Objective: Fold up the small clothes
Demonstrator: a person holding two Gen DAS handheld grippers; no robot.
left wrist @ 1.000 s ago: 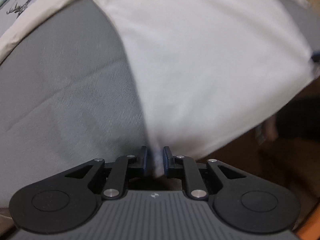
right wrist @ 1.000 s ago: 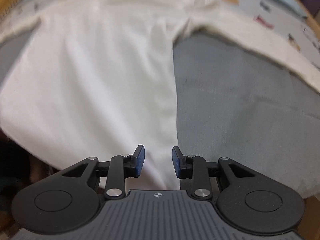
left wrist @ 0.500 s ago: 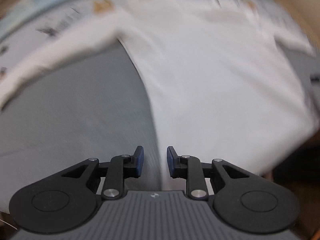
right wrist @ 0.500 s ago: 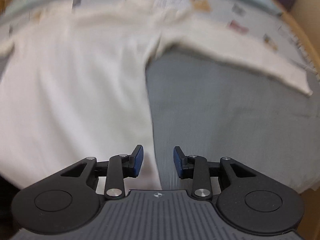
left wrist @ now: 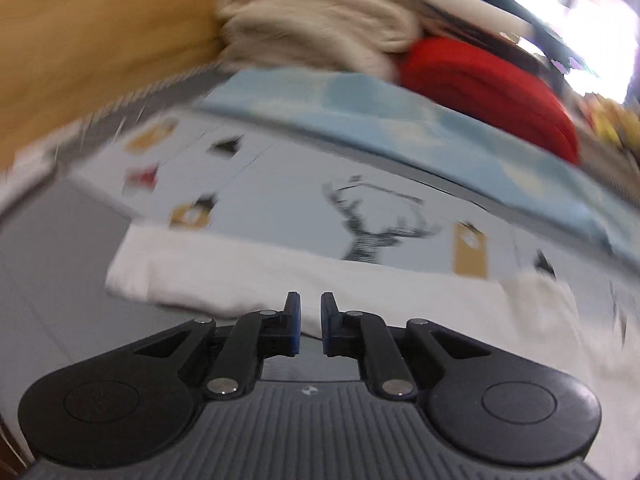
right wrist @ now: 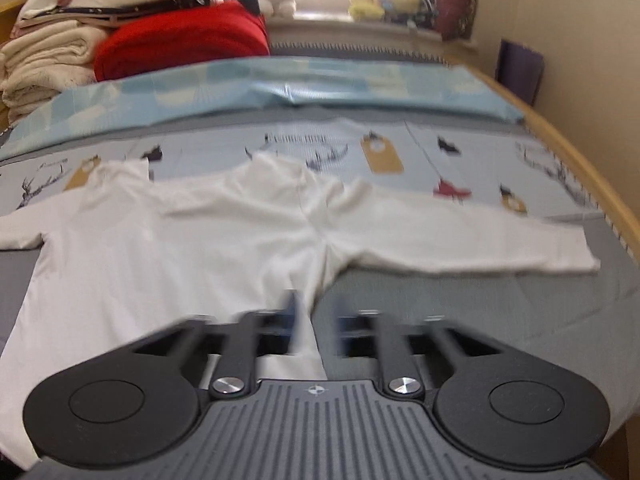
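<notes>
A white long-sleeved shirt lies spread flat on the grey bed cover, sleeves out to both sides. My right gripper is open and empty, hovering over the shirt's right side edge below the armpit; its fingers are blurred. In the left wrist view my left gripper is open with a narrow gap and empty, just above the shirt's left sleeve, whose cuff end lies at the left.
A printed pale sheet and a light blue folded blanket lie beyond the shirt. A red blanket and cream folded towels are stacked at the bed's head. The wooden bed rail curves along the right.
Both grippers let go of the shirt's lower edge and rose. The left swung toward the left sleeve; the right tilted up so the whole shirt shows.
</notes>
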